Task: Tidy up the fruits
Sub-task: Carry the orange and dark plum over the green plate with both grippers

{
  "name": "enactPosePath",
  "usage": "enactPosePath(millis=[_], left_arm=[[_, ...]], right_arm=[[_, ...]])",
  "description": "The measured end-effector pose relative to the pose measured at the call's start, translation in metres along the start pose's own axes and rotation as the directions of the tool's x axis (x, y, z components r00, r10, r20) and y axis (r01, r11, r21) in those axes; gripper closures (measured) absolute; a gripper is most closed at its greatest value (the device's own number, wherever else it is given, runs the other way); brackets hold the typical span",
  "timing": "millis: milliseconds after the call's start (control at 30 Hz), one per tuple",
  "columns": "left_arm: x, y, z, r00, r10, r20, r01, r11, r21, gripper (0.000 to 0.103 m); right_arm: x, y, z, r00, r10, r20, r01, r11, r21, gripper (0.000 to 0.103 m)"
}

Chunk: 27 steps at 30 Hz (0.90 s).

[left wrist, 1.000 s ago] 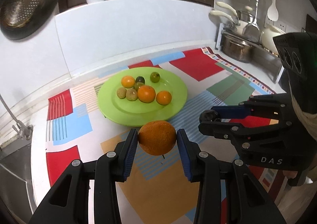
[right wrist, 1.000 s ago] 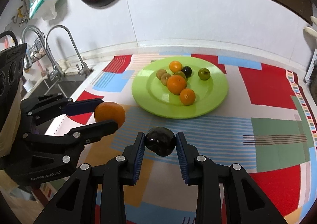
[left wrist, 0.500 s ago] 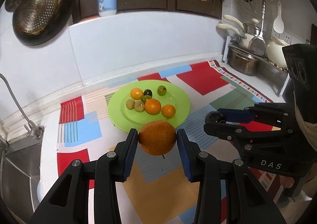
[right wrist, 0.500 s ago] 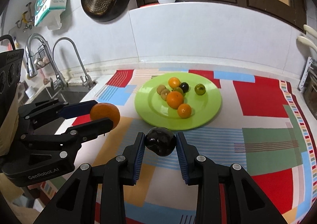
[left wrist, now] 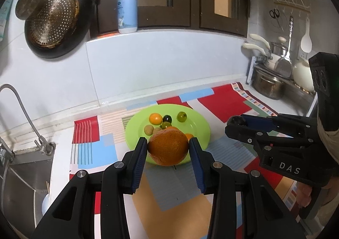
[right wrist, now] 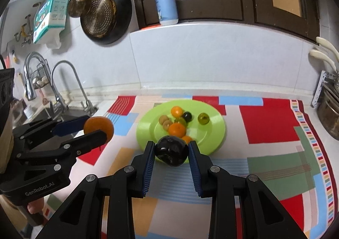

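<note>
My left gripper point(left wrist: 168, 147) is shut on a large orange point(left wrist: 168, 147), held in the air above the patterned mat in front of the green plate point(left wrist: 199, 124). My right gripper point(right wrist: 171, 151) is shut on a dark, glossy round fruit point(right wrist: 171, 151), also lifted before the green plate point(right wrist: 214, 124). The plate holds several small fruits: oranges, brownish ones, a black one and a green one point(right wrist: 203, 118). In the right wrist view the left gripper point(right wrist: 96, 127) with the orange point(right wrist: 98, 125) shows at the left. In the left wrist view the right gripper point(left wrist: 236, 123) shows at the right.
A colourful patterned mat point(right wrist: 273, 120) covers the counter. A sink with taps point(right wrist: 63, 82) lies at the left. Pots and utensils point(left wrist: 269, 86) stand at the right end. A pan with a strainer point(left wrist: 55, 21) hangs on the wall, and a soap bottle point(left wrist: 127, 10) stands on the ledge.
Both grippers have risen with their fruits still clamped and now look less steeply down. The plate looks smaller and farther off, and more of the wall and cabinets shows.
</note>
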State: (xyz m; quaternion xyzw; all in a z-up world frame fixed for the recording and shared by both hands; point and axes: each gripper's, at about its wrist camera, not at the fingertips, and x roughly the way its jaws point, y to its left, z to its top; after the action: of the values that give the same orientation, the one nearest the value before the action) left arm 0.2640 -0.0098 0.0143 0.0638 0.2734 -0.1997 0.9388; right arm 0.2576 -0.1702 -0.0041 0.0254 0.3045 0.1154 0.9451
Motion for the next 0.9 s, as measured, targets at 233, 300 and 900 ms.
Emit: enactPosePath(millis=[233, 300, 900], left_arm=[[0.01, 0.003, 0.013, 1.0, 0.01, 0.0, -0.01, 1.0, 0.0, 0.063], [0.014, 0.005, 0.015, 1.0, 0.008, -0.007, -0.008, 1.0, -0.009, 0.063], [0.068, 0.022, 0.036, 0.998, 0.031, -0.057, -0.033, 0.999, -0.034, 0.063]], right_arm=[[0.008, -0.006, 0.014, 1.0, 0.003, 0.012, -0.004, 1.0, 0.017, 0.07], [0.011, -0.008, 0.016, 1.0, -0.003, 0.012, 0.003, 1.0, 0.014, 0.07], [0.053, -0.023, 0.042, 0.999, -0.041, -0.024, 0.041, 0.999, 0.011, 0.07]])
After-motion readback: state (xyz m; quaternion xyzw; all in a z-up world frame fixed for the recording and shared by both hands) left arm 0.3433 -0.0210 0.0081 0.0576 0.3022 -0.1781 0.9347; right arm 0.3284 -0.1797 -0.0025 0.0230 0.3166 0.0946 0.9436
